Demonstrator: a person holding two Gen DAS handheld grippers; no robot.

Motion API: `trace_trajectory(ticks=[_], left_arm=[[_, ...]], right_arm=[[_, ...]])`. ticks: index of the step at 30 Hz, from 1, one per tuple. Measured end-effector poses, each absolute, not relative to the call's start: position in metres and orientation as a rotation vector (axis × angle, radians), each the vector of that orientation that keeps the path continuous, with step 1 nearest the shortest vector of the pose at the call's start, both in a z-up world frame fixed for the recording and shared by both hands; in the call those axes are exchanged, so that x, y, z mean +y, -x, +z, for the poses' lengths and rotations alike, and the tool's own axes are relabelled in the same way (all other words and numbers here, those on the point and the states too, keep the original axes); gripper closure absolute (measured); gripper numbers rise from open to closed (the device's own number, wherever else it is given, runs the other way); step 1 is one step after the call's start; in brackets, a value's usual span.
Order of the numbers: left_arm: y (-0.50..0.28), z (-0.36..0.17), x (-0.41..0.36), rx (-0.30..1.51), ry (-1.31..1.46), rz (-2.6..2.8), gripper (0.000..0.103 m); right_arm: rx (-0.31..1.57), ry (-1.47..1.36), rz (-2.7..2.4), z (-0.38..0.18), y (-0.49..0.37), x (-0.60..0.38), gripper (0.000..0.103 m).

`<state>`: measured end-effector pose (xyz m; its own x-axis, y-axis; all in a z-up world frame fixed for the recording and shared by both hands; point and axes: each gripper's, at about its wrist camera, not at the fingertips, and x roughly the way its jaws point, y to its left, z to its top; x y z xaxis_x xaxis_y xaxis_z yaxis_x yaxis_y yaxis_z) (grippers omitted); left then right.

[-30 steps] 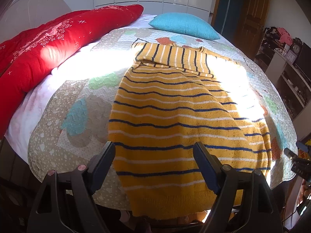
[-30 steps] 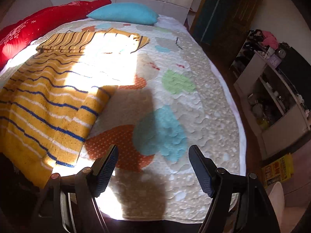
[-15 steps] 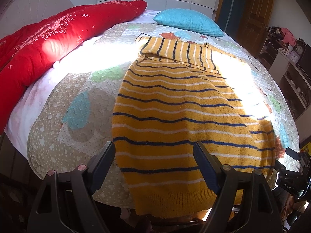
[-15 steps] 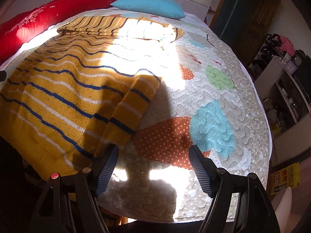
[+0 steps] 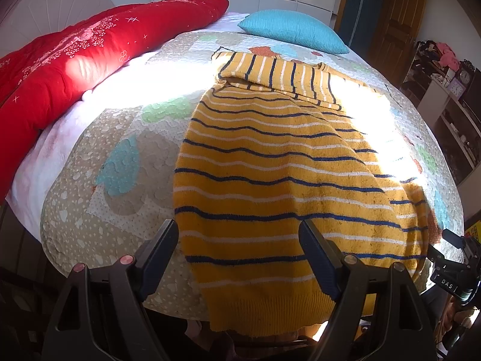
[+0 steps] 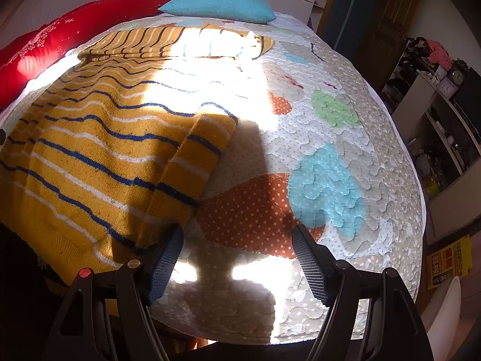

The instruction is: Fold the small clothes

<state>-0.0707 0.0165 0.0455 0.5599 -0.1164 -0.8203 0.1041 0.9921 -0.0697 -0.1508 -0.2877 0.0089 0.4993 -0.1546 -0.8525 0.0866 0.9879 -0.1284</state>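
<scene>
Your yellow striped sweater lies spread down the middle of the left wrist frame, on the quilted bed, hem hanging over the near edge. Done so far, by the look of it: 1 sleeve folded across the top, and the side nearest your right gripper turned in. Left: the body folds. Your left gripper hovers over the hem, fingers spread, holding nothing. Right fingers also spread, empty, just beside the folded edge.

The sweater lies on the bed, pillow behind it.
</scene>
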Motion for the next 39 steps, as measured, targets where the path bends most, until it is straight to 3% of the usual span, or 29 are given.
trace_trajectory(ticks=[23, 39], left_arm=[[0.073, 0.035, 0.06, 0.999, 0.096, -0.075, 0.022], [0.083, -0.009, 0.087, 1.106, 0.387, -0.239, 0.022]], right_arm=[[1.045, -0.045, -0.153, 0.011, 0.16, -0.303, 0.024], [1.003, -0.537, 0.21, -0.001, 0.183, -0.3, 0.024]])
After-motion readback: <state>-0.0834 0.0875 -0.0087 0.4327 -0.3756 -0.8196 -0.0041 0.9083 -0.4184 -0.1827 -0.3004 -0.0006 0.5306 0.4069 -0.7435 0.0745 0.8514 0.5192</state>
